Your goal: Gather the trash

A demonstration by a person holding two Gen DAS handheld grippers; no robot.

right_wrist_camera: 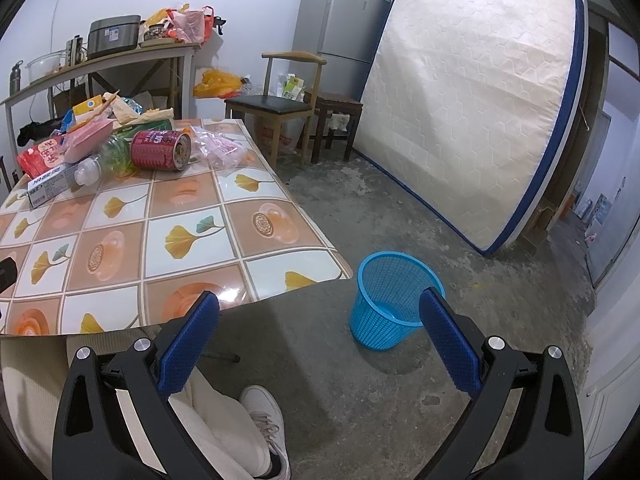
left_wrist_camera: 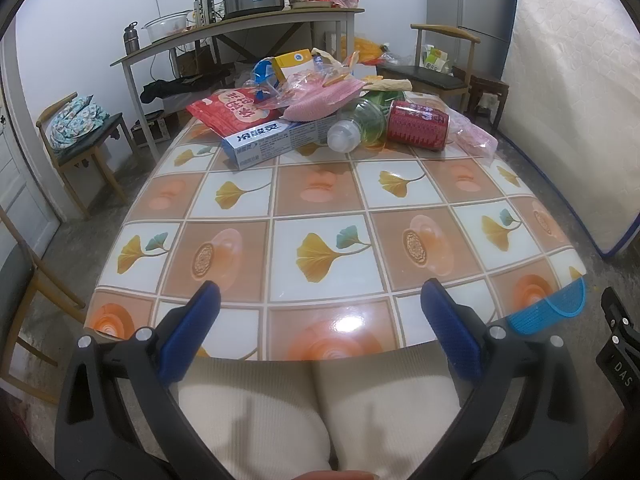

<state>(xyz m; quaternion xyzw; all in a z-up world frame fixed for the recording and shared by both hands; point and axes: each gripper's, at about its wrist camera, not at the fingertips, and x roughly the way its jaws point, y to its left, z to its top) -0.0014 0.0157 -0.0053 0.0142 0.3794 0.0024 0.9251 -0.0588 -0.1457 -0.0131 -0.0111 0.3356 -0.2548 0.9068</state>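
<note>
Left gripper point(left_wrist_camera: 320, 312) jaws spread wide, nothing between them, hanging over the near edge of the table point(left_wrist_camera: 320, 208), above the person's cream-trousered lap point(left_wrist_camera: 320, 400). Near half of the tiled tablecloth is bare; all trash sits bunched at the far edge. Left to right in that pile: red snack bag point(left_wrist_camera: 228, 110) at the far-left corner, blue-and-white toothpaste box point(left_wrist_camera: 276, 140) lying flat in front of it and closest to the bare middle, clear plastic bottle point(left_wrist_camera: 354, 126) on its side with cap toward the camera, touching the box end, red can point(left_wrist_camera: 418, 124) on its side just beside the bottle, pink plastic bag point(left_wrist_camera: 476, 136) trailing to the far-right edge. More wrappers and a yellow-white carton point(left_wrist_camera: 294, 62) heaped on top behind. Right gripper point(right_wrist_camera: 320, 312) also wide open and empty, off the table's near-right corner, over the concrete floor point(right_wrist_camera: 400, 208). Blue mesh bin point(right_wrist_camera: 394, 300) stands upright on the floor just off that corner, looks empty inside, right finger point(right_wrist_camera: 448, 340) overlapping its rim in the view. Floor around the bin open; mattress point(right_wrist_camera: 472, 100) leaning against the wall well beyond, chair point(right_wrist_camera: 276, 108) past the table's far-right corner. A white shoe point(right_wrist_camera: 266, 412) near the bottom edge.
</note>
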